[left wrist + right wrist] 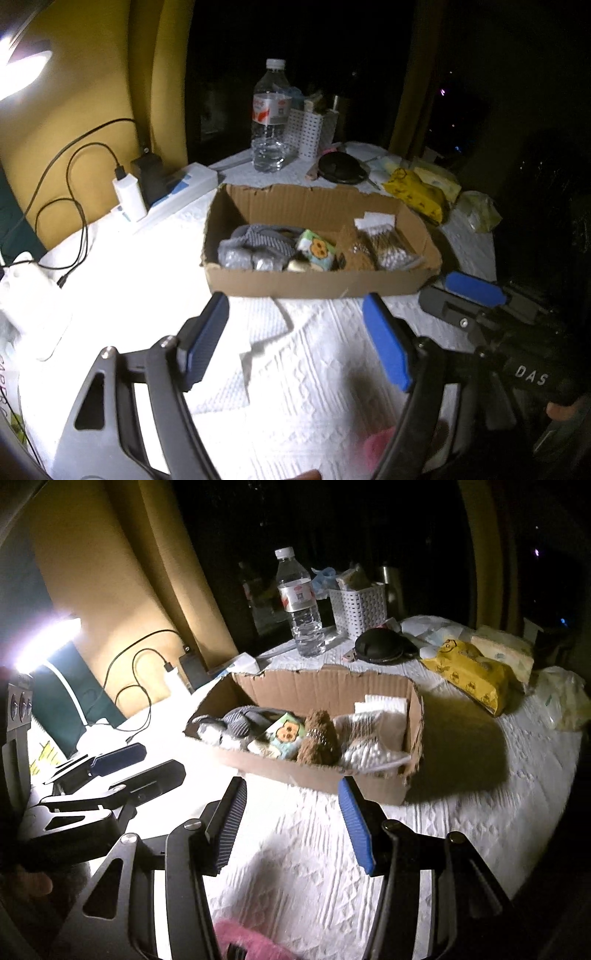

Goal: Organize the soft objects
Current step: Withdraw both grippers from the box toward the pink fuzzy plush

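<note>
A shallow cardboard box [317, 286] [314, 686] sits on the white-covered table. It holds a grey knitted item [258, 236] [236, 720], a small pack with an orange face [317, 251] [284, 734], a brown fuzzy item [356, 247] [319, 736] and clear bags of cotton swabs [391, 245] [365, 753]. My left gripper [295, 306] is open and empty in front of the box. My right gripper [291, 794] is open and empty too, also in front of the box; it shows in the left wrist view [461, 291]. A pink fuzzy thing [240, 938] [376, 445] lies at the near table edge.
Behind the box stand a water bottle [267, 118] [301, 602], a white perforated basket [308, 129] [356, 607] and a black pouch [341, 168] [382, 646]. Yellow tissue packs [417, 192] [469, 674] lie at the right. A power strip with chargers [162, 192] and cables lie at the left.
</note>
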Tool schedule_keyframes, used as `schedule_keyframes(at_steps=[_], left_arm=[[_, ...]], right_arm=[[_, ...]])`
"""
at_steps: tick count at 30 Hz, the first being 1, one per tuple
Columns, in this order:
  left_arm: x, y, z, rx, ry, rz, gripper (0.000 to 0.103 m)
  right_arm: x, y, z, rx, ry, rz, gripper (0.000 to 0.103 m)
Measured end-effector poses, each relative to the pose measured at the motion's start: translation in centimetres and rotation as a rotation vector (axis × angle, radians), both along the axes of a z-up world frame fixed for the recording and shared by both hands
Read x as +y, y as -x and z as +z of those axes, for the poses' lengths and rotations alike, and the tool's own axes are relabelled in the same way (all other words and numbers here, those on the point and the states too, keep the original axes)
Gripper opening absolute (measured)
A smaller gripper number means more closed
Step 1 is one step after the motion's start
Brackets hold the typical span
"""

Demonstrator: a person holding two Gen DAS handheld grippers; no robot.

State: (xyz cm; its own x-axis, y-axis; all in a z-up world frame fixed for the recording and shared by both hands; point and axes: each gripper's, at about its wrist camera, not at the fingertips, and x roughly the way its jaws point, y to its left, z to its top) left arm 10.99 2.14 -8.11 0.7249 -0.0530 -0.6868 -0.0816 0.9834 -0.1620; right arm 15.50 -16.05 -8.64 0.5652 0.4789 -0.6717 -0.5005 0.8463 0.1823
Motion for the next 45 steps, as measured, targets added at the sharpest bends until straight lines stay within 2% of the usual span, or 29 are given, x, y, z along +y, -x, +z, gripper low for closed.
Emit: schedule_keyframes(at_steps=[16,33,35,37,45], left_arm=[[0.2,4.7,-0.2,-0.008,0.014,0.013,0.076],[-0.1,8.1,-1.7,0.020,0.022,0.001,0.076],[-0.1,8.5,-2.0,0.026,0.022,0.001,0.076],[-0.1,8.9,-2.2,0.031,0.019,0.000,0.076],[-0.2,9.9,-3.2,0.049,0.018,-0.006,0.076]], right_arm=[[-0.4,4.7,-0.2,-0.009,0.011,-0.002,0.055],[0.1,8.9,-2.8,0.036,0.042,0.005,0.055],[0.1,9.3,-3.1,0.043,0.041,0.004,0.057],[0.1,9.6,-3.4,0.049,0.038,0.005,0.064],[0.2,10.5,-5.0,0.080,0.056,0.009,0.065]])
